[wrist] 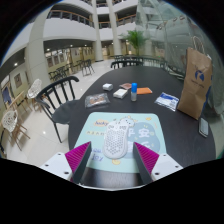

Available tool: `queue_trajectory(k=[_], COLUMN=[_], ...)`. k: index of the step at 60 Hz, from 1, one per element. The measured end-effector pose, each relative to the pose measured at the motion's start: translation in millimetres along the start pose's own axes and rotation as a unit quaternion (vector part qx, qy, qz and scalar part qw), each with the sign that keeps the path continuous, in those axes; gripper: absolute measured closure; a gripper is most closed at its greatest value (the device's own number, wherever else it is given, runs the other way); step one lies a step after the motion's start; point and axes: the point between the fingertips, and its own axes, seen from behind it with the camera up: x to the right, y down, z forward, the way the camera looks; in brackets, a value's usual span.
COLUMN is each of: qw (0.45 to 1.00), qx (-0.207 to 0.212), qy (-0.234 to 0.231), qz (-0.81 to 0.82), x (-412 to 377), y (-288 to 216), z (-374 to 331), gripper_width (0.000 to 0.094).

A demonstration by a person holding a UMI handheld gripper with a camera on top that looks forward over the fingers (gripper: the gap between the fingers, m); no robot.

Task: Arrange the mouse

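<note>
Right now the gripper (114, 157) is spread open, holding nothing; the white mouse (117, 137) sits on the mat (139, 127) at the table's (150, 108) near edge. Drop straight, squeeze its sides.

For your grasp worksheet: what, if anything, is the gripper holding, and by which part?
Nothing is held. The gripper is open above the mouse, which rests on the mat.

mouse (117, 137) on the mat (120, 135) pale and hard to make out against the print, mat's near edge hidden behind the gripper fingers (78, 157), small items (127, 92) beyond the mat too small to tell
</note>
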Motion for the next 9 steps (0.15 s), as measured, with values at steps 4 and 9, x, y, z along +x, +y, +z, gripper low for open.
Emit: queue_trajectory(k=[4,9], qw=[1.0,0.999], qx=[0.01,0.016], qy=[-0.011,-0.017], qz=[-0.009,-0.022], x=[2,13], y=[9,22], z=[-29,-66], gripper_width=[0.0077,0.0076])
